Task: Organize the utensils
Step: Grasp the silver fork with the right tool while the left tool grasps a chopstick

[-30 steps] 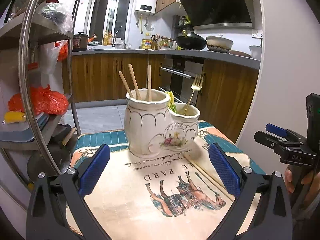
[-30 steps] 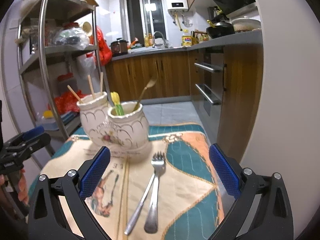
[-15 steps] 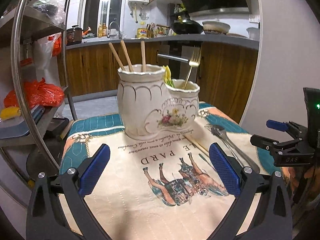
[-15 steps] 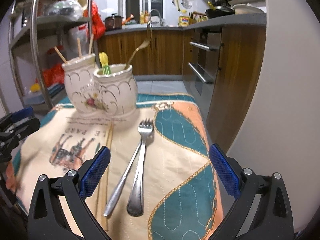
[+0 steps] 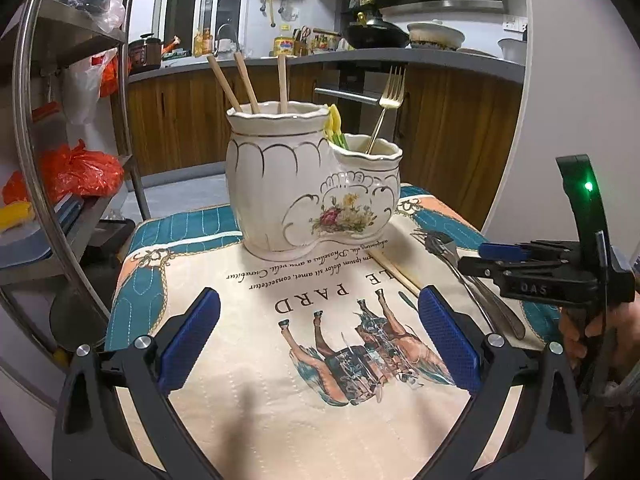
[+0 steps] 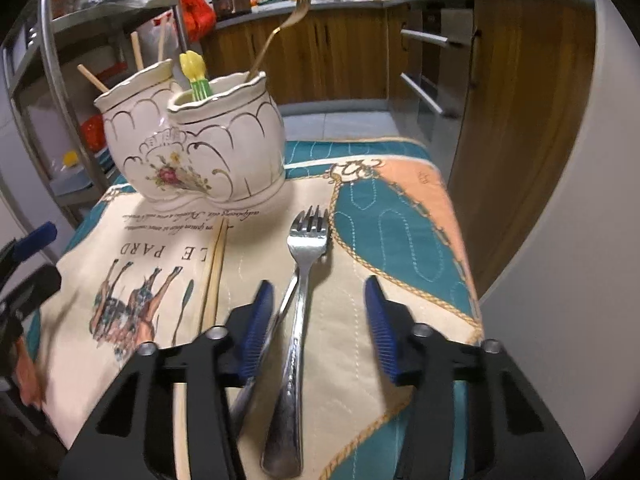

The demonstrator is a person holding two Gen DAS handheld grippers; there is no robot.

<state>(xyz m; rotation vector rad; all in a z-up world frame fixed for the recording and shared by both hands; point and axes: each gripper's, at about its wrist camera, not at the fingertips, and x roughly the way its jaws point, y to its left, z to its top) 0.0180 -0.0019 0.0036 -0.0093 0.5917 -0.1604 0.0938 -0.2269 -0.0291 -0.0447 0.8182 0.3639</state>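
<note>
The right tongs (image 6: 316,320) are closing around the silver fork (image 6: 298,320) lying on the tabletop cloth (image 6: 400,220), pads not yet pressing, while the left tongs (image 5: 318,344) hang released; next comes lifting it into the ceramic holder (image 6: 192,148)

Silver fork (image 6: 304,280) flat beside holder (image 6: 224,148)

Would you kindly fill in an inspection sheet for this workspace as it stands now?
Surface: printed cloth covers the table.
Job's things: silver fork and chopsticks lie flat; ceramic holder stands upright with wooden sticks and gold fork.
Clutter: nothing seen.
Grippers: left claw open, empty; right claw closing, fork handle between its pads, not yet pressed.
Cables: nothing seen.
Surroundings: metal rack, kitchen counter.
</note>
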